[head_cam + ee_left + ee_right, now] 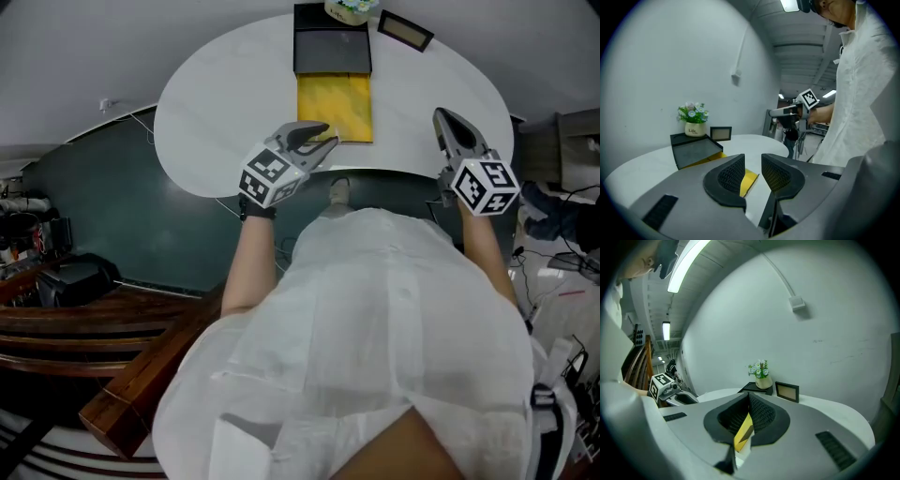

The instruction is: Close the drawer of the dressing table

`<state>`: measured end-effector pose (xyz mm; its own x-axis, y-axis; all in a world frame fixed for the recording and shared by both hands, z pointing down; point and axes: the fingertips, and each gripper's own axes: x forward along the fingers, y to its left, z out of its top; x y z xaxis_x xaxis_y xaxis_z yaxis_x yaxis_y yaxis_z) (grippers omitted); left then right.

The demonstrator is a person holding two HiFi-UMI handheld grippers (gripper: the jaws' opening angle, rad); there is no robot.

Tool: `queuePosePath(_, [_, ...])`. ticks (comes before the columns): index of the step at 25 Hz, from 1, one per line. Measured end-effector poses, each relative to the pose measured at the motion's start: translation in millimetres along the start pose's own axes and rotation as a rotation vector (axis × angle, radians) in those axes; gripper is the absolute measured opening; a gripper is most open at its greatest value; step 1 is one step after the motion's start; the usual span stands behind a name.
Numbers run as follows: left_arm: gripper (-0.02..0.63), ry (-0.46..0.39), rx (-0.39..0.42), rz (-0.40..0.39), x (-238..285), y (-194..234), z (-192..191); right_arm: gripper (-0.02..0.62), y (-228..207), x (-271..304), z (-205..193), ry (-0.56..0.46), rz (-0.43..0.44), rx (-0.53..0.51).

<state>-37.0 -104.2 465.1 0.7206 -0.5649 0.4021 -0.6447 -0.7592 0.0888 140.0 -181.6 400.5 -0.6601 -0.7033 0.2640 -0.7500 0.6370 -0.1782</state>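
- Two grippers hover over the near edge of the white dressing table, and neither holds anything.
- Your left gripper is the leftmost. Its jaws stand a narrow gap apart with nothing between the pads; the left gripper view shows only a yellow corner beyond them.
- At the table's middle, the yellow drawer stands pulled out of its black case. In the head view its long axis runs from 12 to 6 o'clock, with the open front end at 6, toward you.
- That front edge lies at about 1 o'clock from your left gripper's tips, just beside them. Whether they touch it you cannot tell from these views.
- Your right gripper sits at 3 o'clock of the drawer, well apart from it, with its jaws closed together and empty.
- Your left hand is plainly the nearer one, so the push looks like its job: straight toward 12 o'clock along the drawer's long axis.
- Meet the front edge near its middle. A shove at the left corner could skew the drawer or slide the case toward the flower pot and picture frame behind it.
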Motion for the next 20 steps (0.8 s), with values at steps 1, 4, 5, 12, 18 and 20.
queuePosePath(1, [0.115,0.026,0.011,-0.02,6,2,-4,0.009,1,6,0,0.002,0.002,0.0])
queuePosePath(4, [0.143,0.122,0.042,-0.088,23,6,-22,0.009,4,21,-3,0.019,0.007,0.003])
queuePosePath(5, [0.15,0.16,0.056,-0.111,29,7,-30,0.009,3,25,-5,0.024,0.005,0.007])
queuePosePath(12, [0.156,0.385,0.186,-0.246,61,14,-73,0.009,-10,48,-3,0.02,-0.041,0.017])
queuePosePath(18, [0.156,0.535,0.258,-0.349,71,15,-105,0.01,-8,63,1,0.009,-0.084,0.021])
queuePosePath(20, [0.156,0.584,0.282,-0.374,74,14,-116,0.009,-6,66,-1,0.013,-0.091,0.023])
